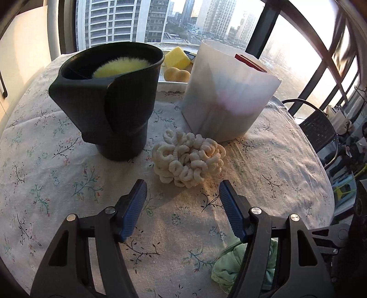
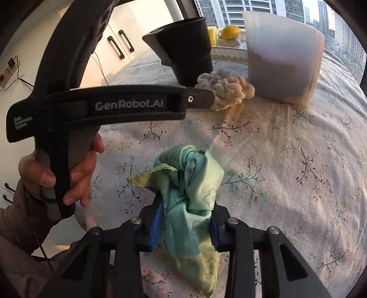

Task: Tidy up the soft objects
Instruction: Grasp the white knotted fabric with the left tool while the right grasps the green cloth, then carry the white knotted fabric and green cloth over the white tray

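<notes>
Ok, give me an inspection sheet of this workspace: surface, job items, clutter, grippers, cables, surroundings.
Surface: round table under a floral tablecloth, a little wrinkled.
Job's things: cream loopy scrunchie lying on the cloth between the black container and the white translucent bin; a yellow fluffy item in the black container; green cloth bunched.
Clutter: yellow sponges on a tray behind the containers.
Grippers: left gripper with jaws open, short of the scrunchie; right gripper with jaws shut on the green cloth.
Cables: wires at a wall socket.
Surroundings: window on city towers, white cabinets, dark chair.
</notes>
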A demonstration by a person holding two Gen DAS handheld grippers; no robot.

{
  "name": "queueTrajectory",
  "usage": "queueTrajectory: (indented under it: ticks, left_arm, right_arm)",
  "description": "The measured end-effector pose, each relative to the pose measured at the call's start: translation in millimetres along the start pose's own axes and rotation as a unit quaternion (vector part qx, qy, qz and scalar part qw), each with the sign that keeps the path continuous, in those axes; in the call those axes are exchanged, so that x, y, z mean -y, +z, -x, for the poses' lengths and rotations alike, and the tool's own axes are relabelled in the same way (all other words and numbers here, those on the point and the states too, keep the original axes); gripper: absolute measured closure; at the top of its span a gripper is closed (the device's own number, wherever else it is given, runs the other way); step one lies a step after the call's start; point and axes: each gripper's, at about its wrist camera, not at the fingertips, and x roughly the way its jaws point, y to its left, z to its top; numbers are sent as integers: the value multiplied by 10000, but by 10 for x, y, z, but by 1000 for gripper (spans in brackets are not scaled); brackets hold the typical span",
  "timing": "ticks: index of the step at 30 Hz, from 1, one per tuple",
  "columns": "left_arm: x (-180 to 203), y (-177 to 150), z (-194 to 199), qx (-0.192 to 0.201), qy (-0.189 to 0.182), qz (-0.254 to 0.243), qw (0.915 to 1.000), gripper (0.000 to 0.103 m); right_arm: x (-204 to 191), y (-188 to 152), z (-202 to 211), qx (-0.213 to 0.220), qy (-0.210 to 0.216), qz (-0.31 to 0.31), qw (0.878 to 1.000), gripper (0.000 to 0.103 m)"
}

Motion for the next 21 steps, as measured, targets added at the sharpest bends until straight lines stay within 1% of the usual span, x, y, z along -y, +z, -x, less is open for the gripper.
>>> queueTrajectory:
  ticks: [2,3,5,8,13,14,15,16,17,18,19,21]
  left_arm:
    - [46,64,-81,-32,51,19,10000,39]
    - [72,91,-127,-64,135,21,9999,39]
    - [152,134,-212,-40,464,-61,9989,39]
    - [245,189,-320,3,732,-153,9972,39]
    - [285,239,-468,71,717,-142,9973,40]
    - [278,236,-466,155,691,-108,9974,46]
    - [271,235,-464,195,636,-91,9977,63]
    - [269,231,-458,201,559,-97,9982,71]
    - [281,225,-446,225,501,-101,9984,74]
    - [293,216,-422,271,519,-120,9982,77]
    - [312,205,-396,314,563,-155,9978,78]
    - [308,179,-321,346,487,-149,9981,78]
  right_arm:
    - [30,-46,71,62,-58,-36,10000,67]
    - [51,-71,99,75,-64,-56,9999,67]
    - [129,-128,162,88,-61,-93,9999,67]
    - [164,-184,194,81,-84,-148,9998,67]
    - [264,-264,242,87,-104,-256,9996,66]
    - [279,-269,250,92,-118,-276,9995,66]
    - [297,-278,262,100,-131,-306,9994,66]
    - [320,-287,274,105,-138,-338,9993,66]
    - [344,-295,285,115,-146,-370,9991,66]
    - [378,-316,312,120,-151,-406,9990,66]
    - [403,-325,323,120,-160,-442,9988,66]
    - [476,-308,329,131,-199,-508,9984,66]
